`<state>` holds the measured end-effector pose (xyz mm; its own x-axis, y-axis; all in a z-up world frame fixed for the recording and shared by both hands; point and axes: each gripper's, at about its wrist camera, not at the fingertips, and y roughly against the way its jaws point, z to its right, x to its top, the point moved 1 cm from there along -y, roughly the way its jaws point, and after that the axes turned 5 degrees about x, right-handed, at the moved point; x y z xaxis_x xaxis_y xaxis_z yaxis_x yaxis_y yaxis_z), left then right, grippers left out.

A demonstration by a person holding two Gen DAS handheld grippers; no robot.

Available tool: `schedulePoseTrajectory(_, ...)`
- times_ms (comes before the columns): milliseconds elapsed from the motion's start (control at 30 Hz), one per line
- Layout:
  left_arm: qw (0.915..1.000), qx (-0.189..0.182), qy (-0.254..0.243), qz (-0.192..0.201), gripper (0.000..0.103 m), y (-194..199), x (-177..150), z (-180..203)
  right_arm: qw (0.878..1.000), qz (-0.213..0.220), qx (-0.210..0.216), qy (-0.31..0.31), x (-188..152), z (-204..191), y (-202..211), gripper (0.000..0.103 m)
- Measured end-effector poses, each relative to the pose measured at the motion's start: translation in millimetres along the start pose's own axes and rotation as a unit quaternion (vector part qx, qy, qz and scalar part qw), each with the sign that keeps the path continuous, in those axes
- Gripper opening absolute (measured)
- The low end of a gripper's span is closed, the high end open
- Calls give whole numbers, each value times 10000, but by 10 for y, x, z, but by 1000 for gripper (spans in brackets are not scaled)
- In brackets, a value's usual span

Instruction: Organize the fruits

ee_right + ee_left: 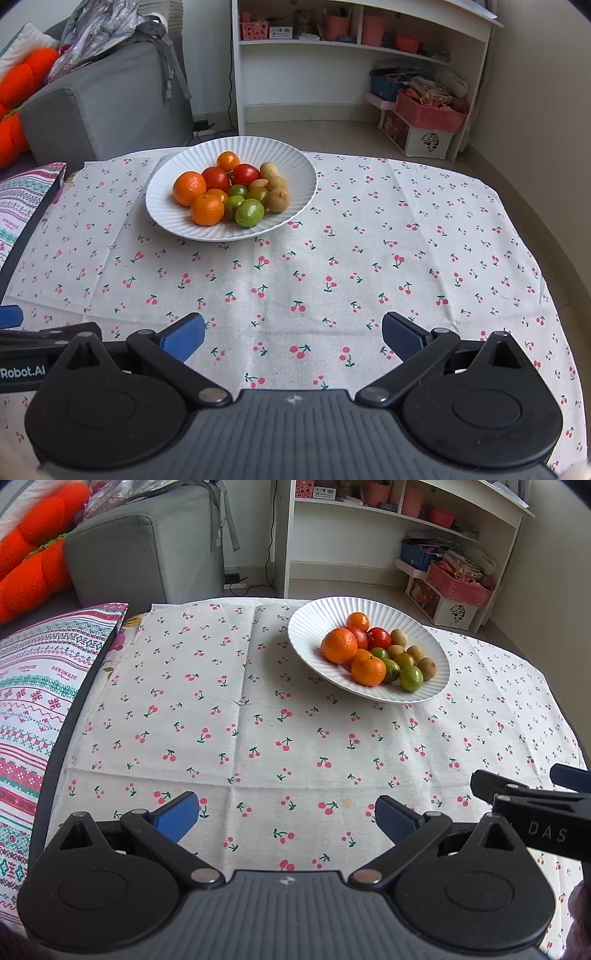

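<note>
Nearest us, our left gripper (pixel 287 816) hangs over the cherry-printed white tablecloth (pixel 258 738) with its blue-padded jaws spread wide and nothing between them. Our right gripper (pixel 293 334) is just beside it, its blue pads equally far apart over bare cloth, empty too. Further out on the cloth sits the white ribbed ceramic plate (pixel 177 221), well apart from both grippers. On it we see the fruits piled together: orange mandarins (pixel 189 188) on the left, two red tomatoes (pixel 245 174) toward the back, small green round fruits (pixel 250 213) at the front, and brownish-yellow oval fruits (pixel 277 199) on the right, all touching one another. Beyond the table stand a grey upholstered sofa (pixel 107 99) and a white open shelf unit (pixel 354 44) holding pink baskets.
</note>
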<state>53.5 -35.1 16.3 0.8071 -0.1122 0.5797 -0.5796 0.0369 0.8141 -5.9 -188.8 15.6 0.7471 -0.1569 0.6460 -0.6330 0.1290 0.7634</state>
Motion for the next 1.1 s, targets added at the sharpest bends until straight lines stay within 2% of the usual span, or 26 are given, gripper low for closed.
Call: schedulePoseTrajectory(1100,10000,39,-17,-3,91,-10,-6,-20,9998,-134,117,69,-8,-61,-13,102)
